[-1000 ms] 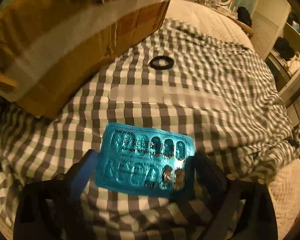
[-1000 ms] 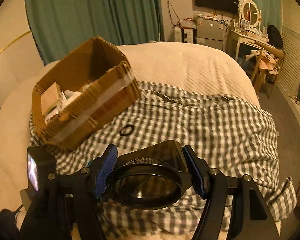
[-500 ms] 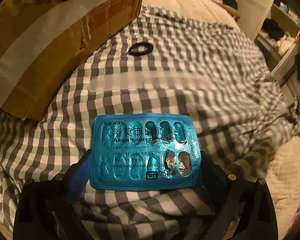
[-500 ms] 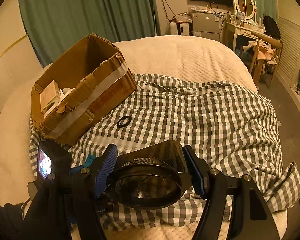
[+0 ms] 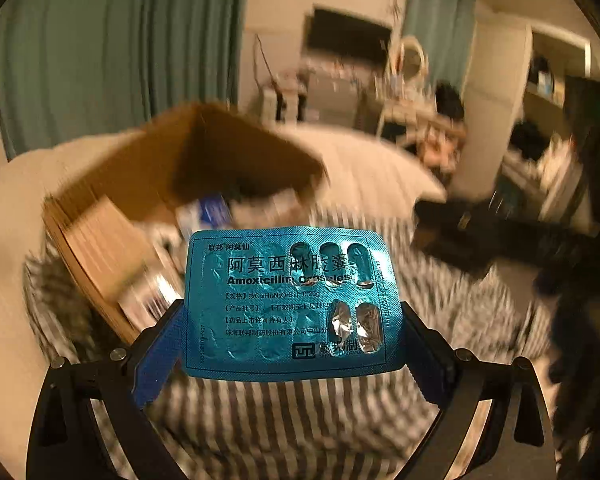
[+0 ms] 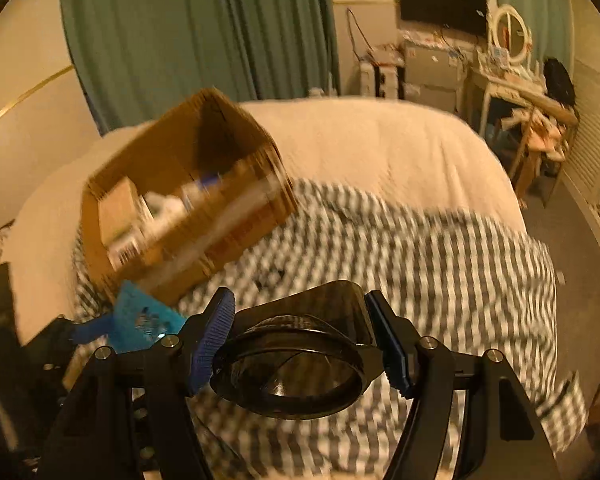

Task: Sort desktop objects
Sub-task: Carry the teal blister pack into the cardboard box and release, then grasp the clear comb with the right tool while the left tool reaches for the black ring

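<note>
My left gripper (image 5: 290, 344) is shut on a teal amoxicillin blister pack (image 5: 292, 300), held up in the air in front of an open cardboard box (image 5: 140, 200) that holds several small items. My right gripper (image 6: 304, 344) is shut on a dark round lens-like object (image 6: 296, 364), held above the checked cloth (image 6: 440, 264). In the right wrist view the box (image 6: 180, 200) stands at the left on the bed, and the blister pack (image 6: 140, 316) shows at lower left with the left gripper. A small black ring (image 6: 270, 274) lies blurred on the cloth.
The checked cloth (image 5: 300, 420) covers the near part of a cream quilted bed (image 6: 380, 148). Green curtains (image 6: 200, 32), a TV (image 6: 440, 4) and a dressing table with a round mirror (image 6: 512, 34) stand behind. Both views are motion-blurred.
My left gripper has risen and tilted up with the blister pack, so the box's open top now shows. My right gripper has shifted a little with its object.
</note>
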A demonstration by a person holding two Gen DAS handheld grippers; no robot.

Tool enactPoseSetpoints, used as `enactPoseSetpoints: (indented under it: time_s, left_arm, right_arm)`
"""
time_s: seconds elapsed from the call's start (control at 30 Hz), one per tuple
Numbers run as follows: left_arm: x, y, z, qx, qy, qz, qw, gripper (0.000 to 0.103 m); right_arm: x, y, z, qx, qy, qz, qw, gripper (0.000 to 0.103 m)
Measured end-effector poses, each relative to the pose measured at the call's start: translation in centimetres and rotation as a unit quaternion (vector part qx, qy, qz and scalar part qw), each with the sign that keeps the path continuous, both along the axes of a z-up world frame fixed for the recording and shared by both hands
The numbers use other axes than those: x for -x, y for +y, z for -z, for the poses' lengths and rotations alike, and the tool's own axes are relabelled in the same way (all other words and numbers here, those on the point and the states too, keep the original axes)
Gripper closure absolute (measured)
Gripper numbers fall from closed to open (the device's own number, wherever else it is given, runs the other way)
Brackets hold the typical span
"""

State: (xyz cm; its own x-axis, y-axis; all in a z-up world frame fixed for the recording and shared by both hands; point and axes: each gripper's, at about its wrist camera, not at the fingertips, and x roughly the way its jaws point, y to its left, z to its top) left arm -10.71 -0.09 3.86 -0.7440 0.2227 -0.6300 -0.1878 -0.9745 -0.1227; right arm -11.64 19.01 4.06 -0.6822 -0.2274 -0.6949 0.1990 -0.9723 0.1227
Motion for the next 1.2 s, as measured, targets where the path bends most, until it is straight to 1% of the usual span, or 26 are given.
enactPoseSetpoints:
  time_s: [0.03,0.07,0.13,0.23,0.33,0.37,0.43,0.5,0.53,0.57,0.67,0.73,0.8,0.9,0.93,1.03,1.13,1.2]
  left_arm:
    - [0.9,-1.0,-1.1,0.0,0.012,-0.012,0.9999,0.004]
    - [1.8,-1.9,-1.8,0.009,0.021,-0.029,0.9993,0.004]
    - [4.5,-3.7,-2.5,0.036,0.021,-0.065,0.997,0.004]
    - [8.3,-5.8,-2.3,0.058,0.013,-0.094,0.9938,0.004]
    - [10.4,-7.4,-2.3,0.078,0.013,-0.125,0.989,0.002]
    - [11.0,-7.8,-2.3,0.082,0.012,-0.133,0.9877,0.0]
    - [11.7,-8.7,-2.3,0.08,0.005,-0.145,0.9862,0.0]
    - [11.5,-10.2,-2.1,0.069,-0.01,-0.158,0.985,0.0]
    - [11.8,-10.6,-2.0,0.062,-0.02,-0.162,0.9847,0.0]
    - [12.0,-10.9,-1.8,0.055,-0.03,-0.166,0.9842,0.0]
    - [11.3,-11.2,-1.8,0.039,-0.04,-0.162,0.9852,0.0]
    - [10.8,-10.9,-1.7,0.04,-0.043,-0.151,0.9868,0.0]
    - [9.8,-10.6,-2.0,0.038,-0.046,-0.141,0.9883,0.0]
    - [7.2,-10.7,-1.9,0.016,-0.04,-0.137,0.9897,0.0]
    - [5.9,-10.6,-1.7,0.007,-0.043,-0.136,0.9897,0.0]
    - [2.8,-9.4,-0.8,-0.004,-0.055,-0.128,0.9902,0.0]
    - [0.2,-6.6,0.1,0.018,-0.054,-0.125,0.9906,0.0]
    - [-1.0,-4.6,1.1,0.02,-0.061,-0.121,0.9906,0.0]
  right_arm:
    - [0.5,-0.4,-0.7,0.005,0.005,-0.004,1.0,0.036]
    - [1.2,-1.0,-1.5,0.014,0.012,-0.009,1.0,0.036]
    - [2.8,-2.3,-3.0,0.036,0.022,-0.021,0.999,0.036]
    - [5.5,-4.8,-4.2,0.051,0.022,-0.036,0.998,0.036]
    - [8.4,-6.9,-4.7,0.078,0.009,-0.035,0.996,0.036]
    - [9.1,-7.4,-4.9,0.08,0.01,-0.033,0.996,0.036]
    - [10.8,-8.8,-5.0,0.077,0.009,-0.031,0.996,0.036]
    - [12.1,-9.7,-5.0,0.079,0.01,-0.03,0.996,0.025]
    - [12.7,-10.1,-4.9,0.087,0.013,-0.028,0.996,0.008]
    - [13.2,-10.3,-4.9,0.098,0.017,-0.021,0.995,0.002]
    - [13.9,-10.2,-4.5,0.14,0.009,-0.015,0.99,0.002]
    - [13.6,-9.7,-4.4,0.152,0.011,-0.009,0.988,0.002]
    - [12.7,-8.9,-4.3,0.145,0.013,-0.008,0.989,0.002]
    - [10.8,-6.9,-4.2,0.106,0.025,0.0,0.994,0.002]
    - [9.5,-5.7,-4.1,0.084,0.034,0.008,0.996,0.002]
    - [6.5,-2.0,-4.1,0.055,0.044,0.016,0.997,0.002]
    - [2.7,1.7,-3.3,0.023,0.049,0.033,0.998,0.002]
    - [0.4,3.9,-2.4,0.004,0.046,0.05,0.998,0.002]
